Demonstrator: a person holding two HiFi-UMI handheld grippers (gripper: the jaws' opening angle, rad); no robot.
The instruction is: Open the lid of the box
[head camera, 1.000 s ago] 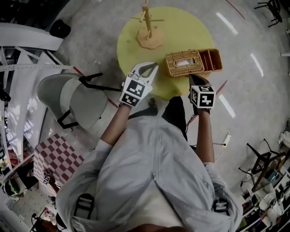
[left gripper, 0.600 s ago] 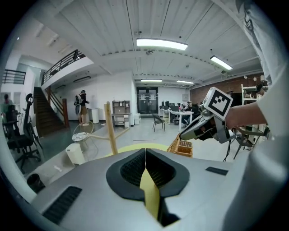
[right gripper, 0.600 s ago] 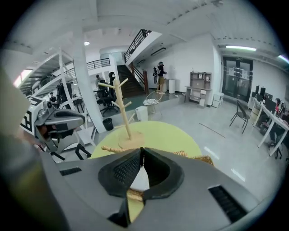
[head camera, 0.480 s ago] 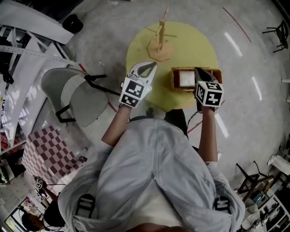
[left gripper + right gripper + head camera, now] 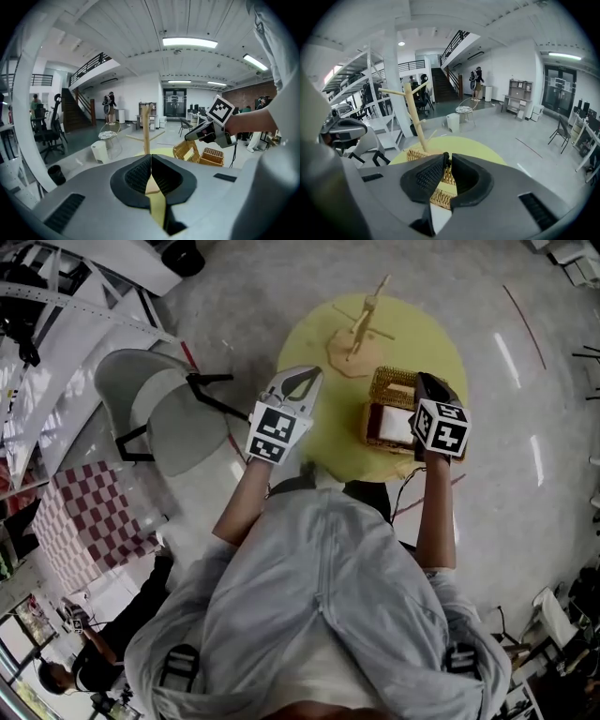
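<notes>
Yellow round worktop on a grey floor, open hall with stairs. Left gripper hovers over the worktop's left edge, forearm stretched forward, jaws clenched together with nothing between them. Right gripper reaches over the wicker box at the worktop's right side. Its jaws are opening, with the raised lid edge between them. Lid is tilted up and the box shows white contents. Wooden peg stand sits beyond the box. Grey chair is left of the worktop.
</notes>
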